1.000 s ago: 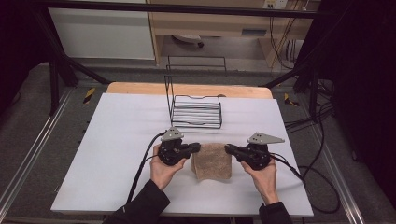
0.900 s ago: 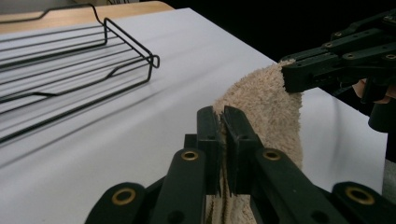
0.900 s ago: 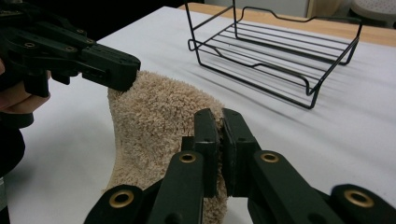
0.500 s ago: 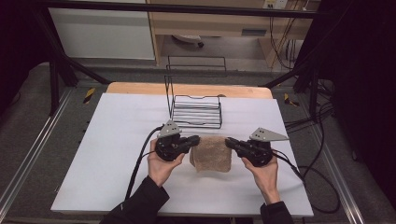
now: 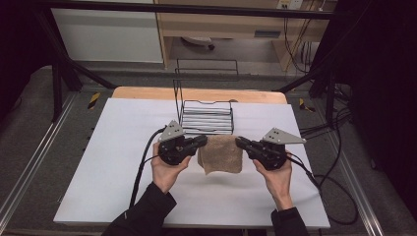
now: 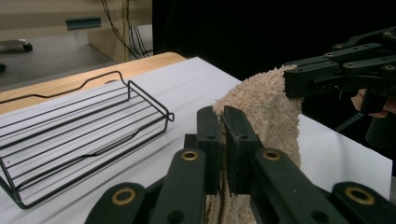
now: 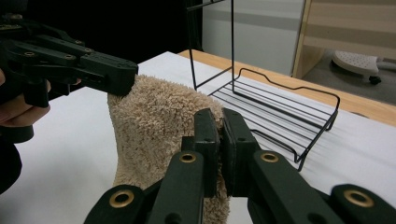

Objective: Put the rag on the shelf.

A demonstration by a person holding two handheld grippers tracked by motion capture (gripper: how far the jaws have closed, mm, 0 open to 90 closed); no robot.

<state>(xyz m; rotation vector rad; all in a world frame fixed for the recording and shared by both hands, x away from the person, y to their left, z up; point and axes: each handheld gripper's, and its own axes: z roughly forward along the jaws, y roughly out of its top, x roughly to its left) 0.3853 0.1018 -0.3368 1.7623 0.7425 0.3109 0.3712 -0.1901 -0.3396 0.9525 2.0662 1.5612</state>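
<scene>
Near edge: two hands on white counter (image 5: 98, 167). Left gripper (image 5: 199, 143) jaws clenched on left top corner of tan towel (image 5: 221, 155); right gripper (image 5: 242, 142) jaws clenched on right top corner. Towel hangs between grippers, raised off counter, lower edge drooping, shadow beneath. Just beyond: black wire basket (image 5: 206, 118), nothing inside, upright wire handle at its back. Farther: wooden counter edge (image 5: 147, 92).

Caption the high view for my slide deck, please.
Left tongs and right tongs hold a beige towel up before a wire rack.
</scene>
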